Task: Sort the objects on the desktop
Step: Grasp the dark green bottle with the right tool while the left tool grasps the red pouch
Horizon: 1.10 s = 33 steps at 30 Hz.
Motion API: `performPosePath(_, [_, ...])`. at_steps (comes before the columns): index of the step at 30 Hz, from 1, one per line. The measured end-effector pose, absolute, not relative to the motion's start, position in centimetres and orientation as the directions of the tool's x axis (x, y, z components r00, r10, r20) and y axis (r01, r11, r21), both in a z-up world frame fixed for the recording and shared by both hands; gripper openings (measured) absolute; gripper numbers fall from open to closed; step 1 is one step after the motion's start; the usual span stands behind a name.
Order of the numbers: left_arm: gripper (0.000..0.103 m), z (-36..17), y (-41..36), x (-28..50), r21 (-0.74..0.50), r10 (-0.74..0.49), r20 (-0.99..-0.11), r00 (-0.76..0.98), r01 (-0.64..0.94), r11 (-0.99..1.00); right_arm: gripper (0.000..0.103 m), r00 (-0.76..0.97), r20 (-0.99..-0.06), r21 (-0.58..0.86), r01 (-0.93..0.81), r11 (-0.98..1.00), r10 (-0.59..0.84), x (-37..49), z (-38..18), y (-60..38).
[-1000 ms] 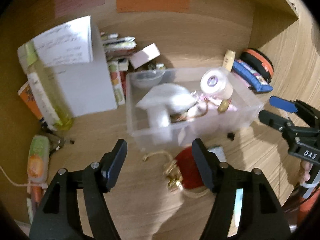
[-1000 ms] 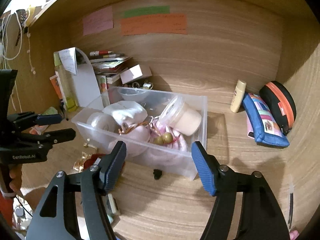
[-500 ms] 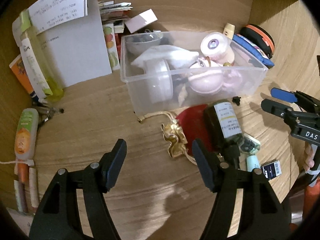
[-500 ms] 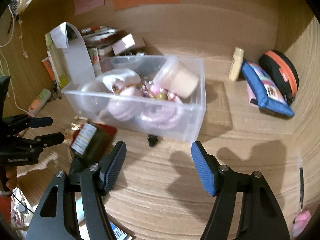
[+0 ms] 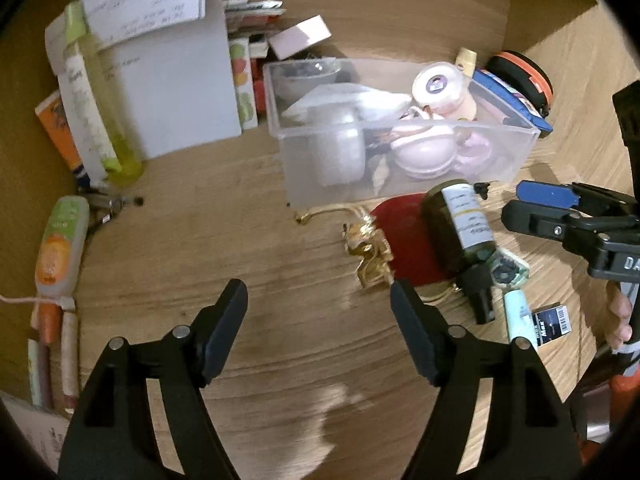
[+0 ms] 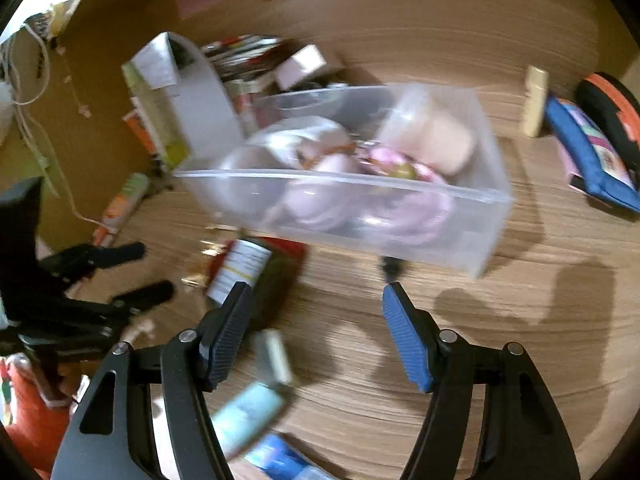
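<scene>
A clear plastic bin (image 5: 400,184) (image 6: 460,232) on the wooden desk holds pink and white items. In front of it lie a dark bottle with a white label (image 5: 460,236) (image 6: 248,268), a red pouch (image 5: 400,240) with gold trim (image 5: 368,252), a pale green tube (image 5: 518,320) and a small black box (image 5: 554,322). My left gripper (image 5: 318,328) is open and empty over bare desk, short of the pouch. My right gripper (image 6: 316,328) is open and empty in front of the bin, just right of the bottle; it also shows in the left wrist view (image 5: 532,208).
A white box (image 5: 176,96), a yellow-green bottle (image 5: 100,120) and stacked booklets stand at the back left. An orange tube (image 5: 60,248) and pens lie at the far left. A blue pencil case (image 6: 592,160), a black-orange pouch (image 6: 616,112) and a cream bottle (image 6: 534,104) sit at the right.
Both grippers pulled back from the bin, bringing the dark bottle, tube and black box into view. The right wrist view is now blurred by motion. Both stayed open.
</scene>
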<state>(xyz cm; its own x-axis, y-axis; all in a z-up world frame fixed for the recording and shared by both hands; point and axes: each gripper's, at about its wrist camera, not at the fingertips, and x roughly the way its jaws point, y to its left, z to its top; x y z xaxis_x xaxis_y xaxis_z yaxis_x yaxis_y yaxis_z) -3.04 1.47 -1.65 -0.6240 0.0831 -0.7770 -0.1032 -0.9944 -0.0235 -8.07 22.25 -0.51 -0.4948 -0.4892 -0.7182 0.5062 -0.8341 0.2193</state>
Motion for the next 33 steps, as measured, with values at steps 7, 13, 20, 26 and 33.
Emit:
performPosePath(7, [0.073,-2.0,1.7,-3.1,-0.04,0.109,-0.784,-0.611,-0.126,-0.991,0.064,-0.43,-0.758,0.204,0.558,-0.804,-0.491,-8.4,-2.2,17.3])
performPosePath(13, [0.074,-1.9,2.7,-3.7,-0.064,0.147,-0.788,-0.598,-0.158,-0.985,0.042,-0.442,-0.75,0.207,0.55,-0.809,-0.492,-8.8,-2.4,17.3])
performPosePath(20, [0.079,-1.6,5.6,-5.0,-0.057,0.168,-0.788,-0.592,-0.201,-0.978,0.04,-0.493,-0.71,0.228,0.516,-0.826,-0.504,-9.3,-0.8,20.3])
performPosePath(26, [0.083,-2.2,7.8,-6.7,-0.015,0.152,-0.809,-0.568,-0.239,-0.971,0.039,-0.532,-0.681,0.237,0.49,-0.839,-0.503,-9.8,0.5,23.1])
performPosePath(33, [0.09,-3.7,9.4,-9.1,-0.018,0.129,-0.849,-0.513,-0.215,-0.976,0.039,-0.533,-0.675,0.256,0.479,-0.84,-0.51,-10.5,0.1,24.5])
